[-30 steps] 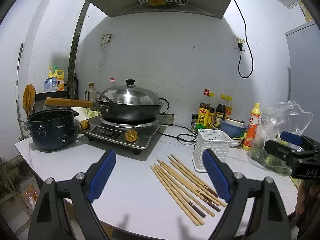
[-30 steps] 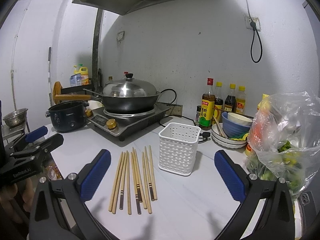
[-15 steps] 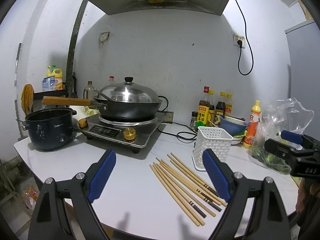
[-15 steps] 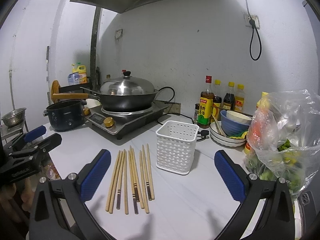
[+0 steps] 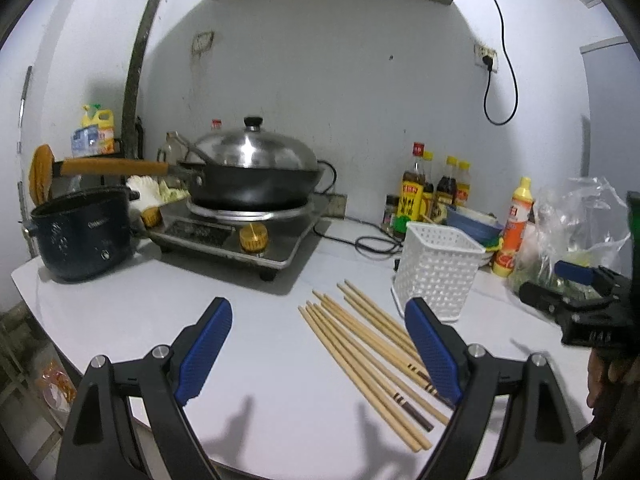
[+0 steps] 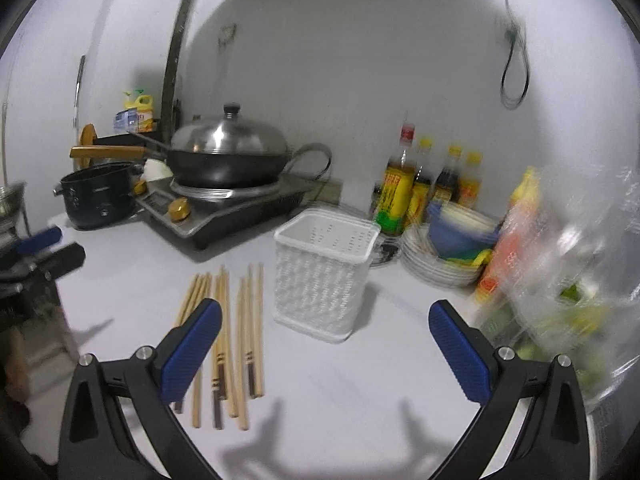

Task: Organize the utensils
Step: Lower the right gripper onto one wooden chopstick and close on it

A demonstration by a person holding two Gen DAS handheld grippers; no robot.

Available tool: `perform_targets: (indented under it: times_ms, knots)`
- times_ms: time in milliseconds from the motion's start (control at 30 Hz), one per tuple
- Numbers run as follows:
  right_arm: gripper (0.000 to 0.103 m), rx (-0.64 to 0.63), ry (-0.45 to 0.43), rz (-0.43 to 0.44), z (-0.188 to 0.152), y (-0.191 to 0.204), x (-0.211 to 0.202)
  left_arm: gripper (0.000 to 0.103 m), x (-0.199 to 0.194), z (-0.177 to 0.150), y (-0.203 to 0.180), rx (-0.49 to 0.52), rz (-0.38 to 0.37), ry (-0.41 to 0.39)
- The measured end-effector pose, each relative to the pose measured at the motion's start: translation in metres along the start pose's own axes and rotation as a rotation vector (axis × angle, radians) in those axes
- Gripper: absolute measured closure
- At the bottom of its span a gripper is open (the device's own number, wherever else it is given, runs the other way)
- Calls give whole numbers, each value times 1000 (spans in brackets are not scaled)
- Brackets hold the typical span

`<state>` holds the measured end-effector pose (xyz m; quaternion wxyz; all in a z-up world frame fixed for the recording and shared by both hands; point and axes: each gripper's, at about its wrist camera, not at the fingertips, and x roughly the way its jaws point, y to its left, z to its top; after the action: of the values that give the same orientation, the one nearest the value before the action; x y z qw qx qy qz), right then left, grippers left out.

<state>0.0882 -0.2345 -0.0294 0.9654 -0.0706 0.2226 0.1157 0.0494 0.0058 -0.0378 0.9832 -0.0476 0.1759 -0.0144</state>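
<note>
Basket (image 6: 325, 276) interior: right wrist view only.

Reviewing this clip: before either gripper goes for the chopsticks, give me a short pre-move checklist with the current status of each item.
1. Left gripper open and holding nothing: ok.
2. Right gripper open and holding nothing: ok.
3. Chopsticks lie flat on the white counter, with nothing on top of them: ok.
4. White basket stands upright beside the chopsticks with its top open: ok.
5. Basket holds nothing yet: ok in the right wrist view, though the bottom is not fully visible.
6. Sharp view for aiming: not ok on the right wrist view, which is motion-blurred, worst at the plastic bag; the left wrist view is clear.
</note>
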Motion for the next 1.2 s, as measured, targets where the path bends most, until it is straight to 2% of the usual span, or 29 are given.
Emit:
perform_targets:
  times_ms: [167,300,367,433,600,667,767,1200]
  knots:
    - [1,107,157,91,-5,-13,43,15,20,-10,13,-17,10,47]
    - [8,78,225,114,-8,0,71,15,35,-15,28,-42,18,91]
    - [26,63,258,122,-9,7,87,15,40,-17,34,-52,18,108]
    - [37,47,292,131,-8,15,102,15,46,-19,42,-69,17,129]
    - [49,-6,366,155,-9,35,136,15,58,-22,58,-95,8,167]
    - [61,-30,391,148,-8,42,148,15,62,-23,64,-104,8,177]
    - [70,-57,420,137,-8,51,163,15,69,-25,76,-129,10,190]
    - [85,-126,513,145,-5,72,202,15,93,-28,103,-191,-11,241]
